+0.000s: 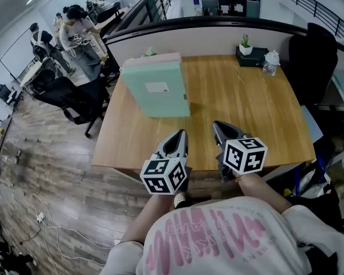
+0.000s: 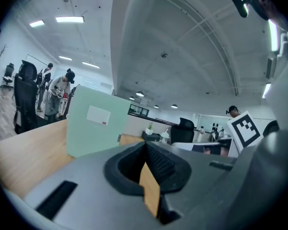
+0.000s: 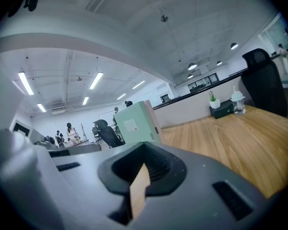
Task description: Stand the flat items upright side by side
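Observation:
A mint-green box file (image 1: 156,89) with a white label stands upright at the back left of the wooden desk (image 1: 246,107). A pink file (image 1: 155,58) stands flat against its far side. The green file's face fills the left of the left gripper view (image 2: 93,123) and shows smaller in the right gripper view (image 3: 134,124). My left gripper (image 1: 180,133) hovers shut and empty over the desk's front edge, well short of the files. My right gripper (image 1: 217,125) is beside it, also shut and empty. Both pairs of jaws meet tip to tip, the left gripper's (image 2: 145,145) and the right gripper's (image 3: 145,145).
A small potted plant (image 1: 245,43) on a black box (image 1: 252,56) and a clear bottle (image 1: 270,63) sit at the desk's back right corner. A partition wall (image 1: 218,36) backs the desk. Black office chairs stand at the right (image 1: 312,56) and left (image 1: 74,99). People work far left.

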Available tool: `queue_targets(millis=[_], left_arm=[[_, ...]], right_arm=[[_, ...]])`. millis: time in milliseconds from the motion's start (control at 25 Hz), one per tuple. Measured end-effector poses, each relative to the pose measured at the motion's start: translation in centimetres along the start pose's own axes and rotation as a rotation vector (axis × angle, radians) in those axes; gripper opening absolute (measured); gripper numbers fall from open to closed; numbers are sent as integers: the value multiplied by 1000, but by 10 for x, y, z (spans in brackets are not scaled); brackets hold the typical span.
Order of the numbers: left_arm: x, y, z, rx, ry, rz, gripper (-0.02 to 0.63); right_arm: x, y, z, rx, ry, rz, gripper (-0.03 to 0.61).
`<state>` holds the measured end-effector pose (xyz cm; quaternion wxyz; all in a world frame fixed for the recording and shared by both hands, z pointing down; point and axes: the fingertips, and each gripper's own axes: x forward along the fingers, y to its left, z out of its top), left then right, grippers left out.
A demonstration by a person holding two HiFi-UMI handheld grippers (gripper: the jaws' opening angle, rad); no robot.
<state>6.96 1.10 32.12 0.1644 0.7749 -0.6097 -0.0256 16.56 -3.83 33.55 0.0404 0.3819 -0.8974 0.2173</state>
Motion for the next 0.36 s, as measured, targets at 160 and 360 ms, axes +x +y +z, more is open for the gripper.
queue_targets(millis=[160,360], left_arm=[[-4,-4,-3,1,-5,13,5],[-10,-13,-10,1,-8,18,5]], right_arm=[[-5,0,-3,-12,5,11,-5],[-17,-2,-9,-15,7,16,-5]])
